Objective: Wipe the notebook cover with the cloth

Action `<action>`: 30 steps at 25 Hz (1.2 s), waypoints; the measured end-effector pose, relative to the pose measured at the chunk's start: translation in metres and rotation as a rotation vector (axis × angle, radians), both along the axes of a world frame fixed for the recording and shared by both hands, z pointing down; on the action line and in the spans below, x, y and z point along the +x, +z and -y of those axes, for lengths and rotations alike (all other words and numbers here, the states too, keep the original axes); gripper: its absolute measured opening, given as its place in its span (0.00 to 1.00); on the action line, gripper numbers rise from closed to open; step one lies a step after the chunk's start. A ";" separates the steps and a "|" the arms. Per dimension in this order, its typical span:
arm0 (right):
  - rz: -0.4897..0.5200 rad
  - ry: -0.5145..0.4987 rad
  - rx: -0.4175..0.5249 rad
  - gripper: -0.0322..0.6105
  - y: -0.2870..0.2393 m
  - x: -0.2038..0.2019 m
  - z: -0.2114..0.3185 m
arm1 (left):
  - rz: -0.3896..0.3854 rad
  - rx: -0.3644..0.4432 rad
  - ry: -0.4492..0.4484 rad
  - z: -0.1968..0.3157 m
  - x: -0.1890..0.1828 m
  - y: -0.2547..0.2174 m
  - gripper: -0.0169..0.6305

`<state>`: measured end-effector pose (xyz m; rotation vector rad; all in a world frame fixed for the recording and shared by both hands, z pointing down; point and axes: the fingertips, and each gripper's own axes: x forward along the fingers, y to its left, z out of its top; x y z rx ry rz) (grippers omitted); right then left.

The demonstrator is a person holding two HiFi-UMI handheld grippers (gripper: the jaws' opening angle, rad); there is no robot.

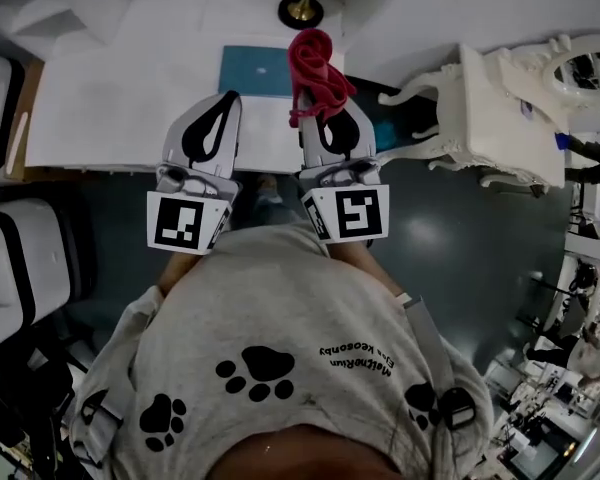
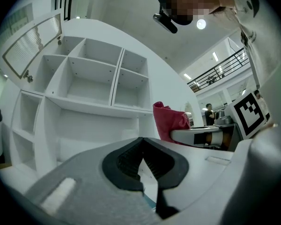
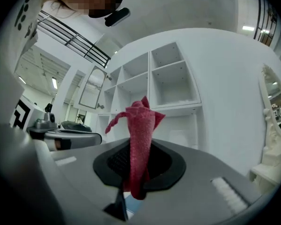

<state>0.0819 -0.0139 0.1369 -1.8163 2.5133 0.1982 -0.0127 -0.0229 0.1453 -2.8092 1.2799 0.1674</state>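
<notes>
Currently I note the right gripper (image 3: pixel 133 191) jaws clamped on the red cloth (image 3: pixel 140 130), and the left gripper (image 2: pixel 148 187) jaws closed, empty. The notebook (image 1: pixel 255 71) lies on the worktop (image 1: pixel 130 108) just ahead.

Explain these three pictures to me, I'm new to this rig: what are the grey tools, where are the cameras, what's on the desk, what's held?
No robot: a person holds a two-jaw gripper in each hand. The head view looks steeply down from the person's head; the other cameras ride on the grippers, looking along their jaws. A teal notebook lies on the white desk. The right gripper clamps a red cloth; the left gripper is shut, empty.
</notes>
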 end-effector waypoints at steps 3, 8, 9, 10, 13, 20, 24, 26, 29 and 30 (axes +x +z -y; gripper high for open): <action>0.000 -0.035 -0.017 0.12 0.004 0.010 0.027 | 0.005 -0.006 -0.029 0.025 0.010 0.000 0.02; 0.005 -0.086 -0.038 0.12 0.011 0.025 0.061 | 0.022 -0.001 -0.068 0.056 0.026 0.000 0.02; 0.003 -0.095 -0.042 0.13 0.013 0.026 0.066 | 0.029 -0.005 -0.073 0.060 0.028 0.001 0.02; 0.000 -0.104 -0.048 0.13 0.016 0.028 0.071 | 0.035 -0.010 -0.079 0.063 0.029 0.002 0.02; -0.018 -0.123 -0.062 0.13 0.025 0.031 0.080 | 0.052 -0.029 -0.094 0.069 0.030 0.009 0.02; -0.030 -0.165 -0.087 0.12 0.034 0.024 0.097 | 0.067 -0.089 -0.110 0.078 0.029 0.031 0.02; -0.024 -0.176 -0.114 0.13 0.043 0.018 0.108 | 0.074 -0.112 -0.101 0.085 0.028 0.045 0.02; -0.032 -0.177 -0.129 0.12 0.049 0.015 0.115 | 0.077 -0.131 -0.092 0.092 0.027 0.053 0.02; -0.030 -0.177 -0.149 0.12 0.055 0.013 0.126 | 0.079 -0.148 -0.074 0.102 0.026 0.060 0.02; -0.032 -0.177 -0.153 0.12 0.057 0.012 0.130 | 0.082 -0.151 -0.069 0.106 0.026 0.063 0.02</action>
